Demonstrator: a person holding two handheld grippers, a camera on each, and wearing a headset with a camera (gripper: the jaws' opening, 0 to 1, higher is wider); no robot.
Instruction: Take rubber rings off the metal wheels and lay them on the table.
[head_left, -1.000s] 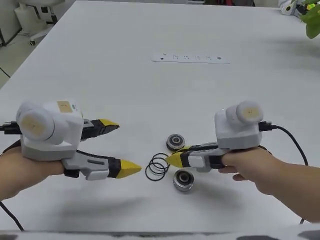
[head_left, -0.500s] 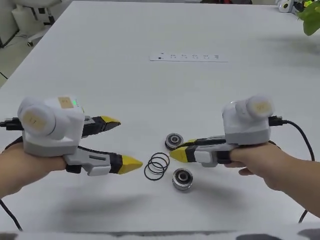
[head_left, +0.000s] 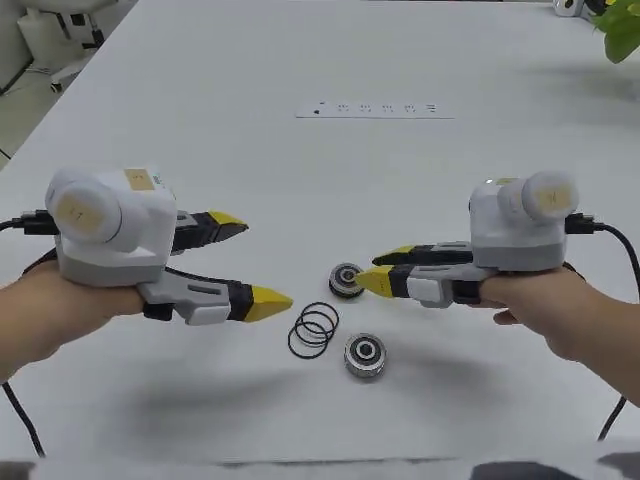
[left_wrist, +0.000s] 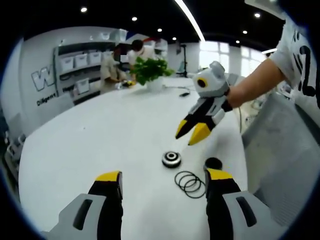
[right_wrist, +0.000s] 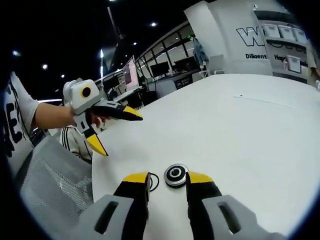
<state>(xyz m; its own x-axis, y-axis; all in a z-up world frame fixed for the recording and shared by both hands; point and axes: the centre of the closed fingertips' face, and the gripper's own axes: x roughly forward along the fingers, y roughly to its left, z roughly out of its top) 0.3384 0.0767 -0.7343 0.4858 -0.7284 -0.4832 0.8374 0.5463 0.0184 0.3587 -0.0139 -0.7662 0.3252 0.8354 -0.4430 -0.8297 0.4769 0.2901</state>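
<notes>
Two metal wheels lie on the white table (head_left: 200, 120), one (head_left: 347, 279) farther off and one (head_left: 365, 355) nearer me. A small heap of black rubber rings (head_left: 313, 330) rests flat just left of them. My left gripper (head_left: 258, 262) hovers left of the rings, open wide and holding nothing. My right gripper (head_left: 386, 269) hangs just right of the far wheel, jaws a little apart and bare. The left gripper view has the far wheel (left_wrist: 171, 159), the rings (left_wrist: 190, 182) and the right gripper (left_wrist: 192, 132). In the right gripper view a wheel (right_wrist: 176, 175) shows between the jaws.
A white power strip (head_left: 365, 108) lies across the middle of the table, well beyond the work. A green plant (head_left: 622, 35) stands at the far right corner. A chair (head_left: 75, 30) is off the table's left edge. My forearms come in from both lower sides.
My right gripper has drawn back to the right and risen, away from the rings, and its jaws have parted slightly. The left gripper has barely shifted. Rings and wheels lie as before.
</notes>
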